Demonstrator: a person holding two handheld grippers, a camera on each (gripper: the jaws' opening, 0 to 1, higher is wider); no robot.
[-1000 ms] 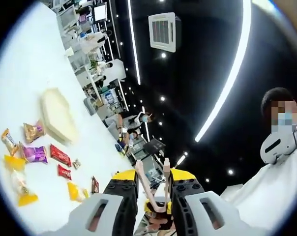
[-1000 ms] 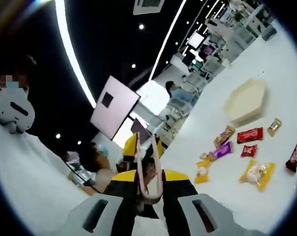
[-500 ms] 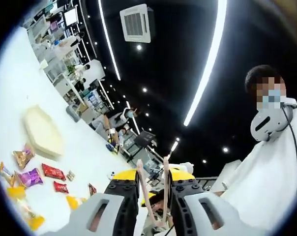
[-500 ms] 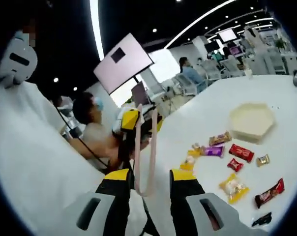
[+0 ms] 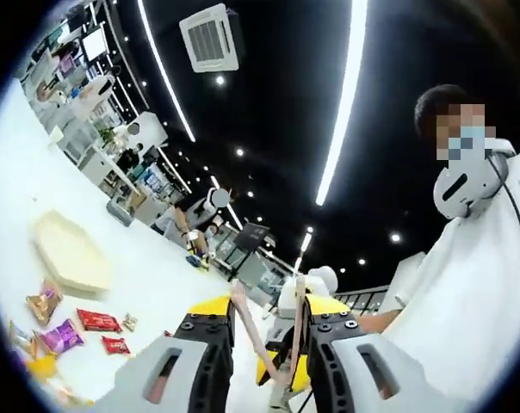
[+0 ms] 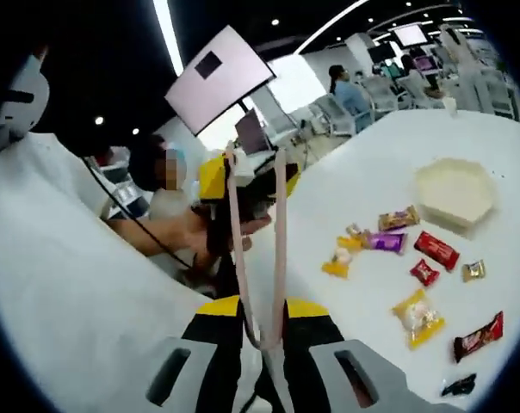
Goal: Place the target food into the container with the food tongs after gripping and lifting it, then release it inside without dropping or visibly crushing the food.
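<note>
Tongs (image 6: 258,249) clamped in right gripper (image 6: 262,323), tips empty, container (image 6: 455,192) contents unclear.

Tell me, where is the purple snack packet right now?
In the right gripper view the purple snack packet lies on the white table, right of the tongs, just below the orange packet and left of the red packet.

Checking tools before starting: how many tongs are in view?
2: first tongs in the left gripper, second tongs in the right gripper.
</note>
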